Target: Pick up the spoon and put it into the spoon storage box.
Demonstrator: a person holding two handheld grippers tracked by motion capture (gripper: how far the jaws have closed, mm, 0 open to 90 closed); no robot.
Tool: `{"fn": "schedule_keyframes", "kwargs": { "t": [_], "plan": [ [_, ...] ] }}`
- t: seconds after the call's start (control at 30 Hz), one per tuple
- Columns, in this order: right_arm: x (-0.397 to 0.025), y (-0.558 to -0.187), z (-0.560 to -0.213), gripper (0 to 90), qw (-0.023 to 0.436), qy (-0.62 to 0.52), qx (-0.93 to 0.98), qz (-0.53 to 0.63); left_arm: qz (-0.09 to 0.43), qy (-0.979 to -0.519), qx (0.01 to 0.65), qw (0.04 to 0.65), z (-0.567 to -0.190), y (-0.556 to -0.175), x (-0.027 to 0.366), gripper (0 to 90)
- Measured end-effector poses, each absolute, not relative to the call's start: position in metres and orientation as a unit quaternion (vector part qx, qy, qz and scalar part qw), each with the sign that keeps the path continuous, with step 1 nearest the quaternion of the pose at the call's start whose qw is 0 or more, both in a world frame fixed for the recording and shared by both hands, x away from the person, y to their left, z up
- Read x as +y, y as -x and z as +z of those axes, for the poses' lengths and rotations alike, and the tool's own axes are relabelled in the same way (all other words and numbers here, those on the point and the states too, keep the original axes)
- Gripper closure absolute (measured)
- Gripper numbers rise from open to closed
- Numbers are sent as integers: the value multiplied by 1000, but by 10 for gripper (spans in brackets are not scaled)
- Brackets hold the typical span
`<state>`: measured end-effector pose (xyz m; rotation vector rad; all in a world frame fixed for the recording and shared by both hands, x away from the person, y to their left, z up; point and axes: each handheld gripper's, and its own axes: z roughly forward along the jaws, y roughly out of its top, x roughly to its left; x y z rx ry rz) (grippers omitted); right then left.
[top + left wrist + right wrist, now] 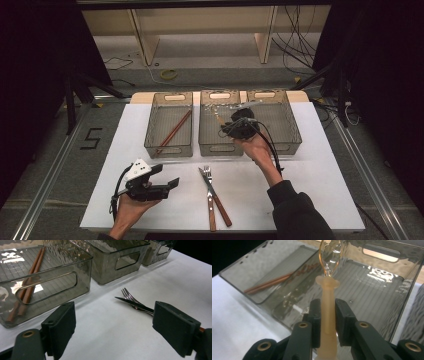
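Note:
My right gripper (229, 127) (328, 312) is shut on the pale beige handle of a spoon (328, 285) (218, 119). Its shiny bowl points out over the middle smoky plastic bin (220, 146) (374, 282). A pair of reddish-brown chopsticks (172, 132) (32, 282) (272, 282) lies in the left bin (169, 97) (50, 272). A fork (210, 210) (128, 296) and a knife (223, 211) (135, 305), both wooden-handled, lie crossed on the white tabletop. My left gripper (167, 176) (112, 322) hovers open at the front left, with nothing between its jaws, facing the fork and knife.
A third bin (290, 125) (157, 250) stands at the right of the row. The white table (310, 175) has bare surface in front of the bins. Beyond the table are wooden shelf legs and cables on the floor.

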<state>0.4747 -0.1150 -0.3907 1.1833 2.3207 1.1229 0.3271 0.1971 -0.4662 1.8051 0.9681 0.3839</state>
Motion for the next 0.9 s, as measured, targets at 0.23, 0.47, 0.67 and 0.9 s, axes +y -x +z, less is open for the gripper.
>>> {"fn": "schedule_keyframes", "kwargs": {
  "t": [0.23, 0.47, 0.67, 0.9],
  "plan": [
    [-112, -485, -396, 770, 153, -425, 808, 379, 157, -748, 401, 505, -467, -327, 197, 182],
    [-111, -493, -400, 769, 151, -434, 808, 369, 157, -750, 399, 504, -467, -327, 196, 182],
    [-111, -499, -407, 768, 144, -444, 808, 361, 157, -750, 399, 504, -467, -327, 196, 182],
    [-110, -503, -412, 765, 140, -450, 808, 353, 158, -746, 403, 506, -467, -328, 196, 181]
  ]
}}
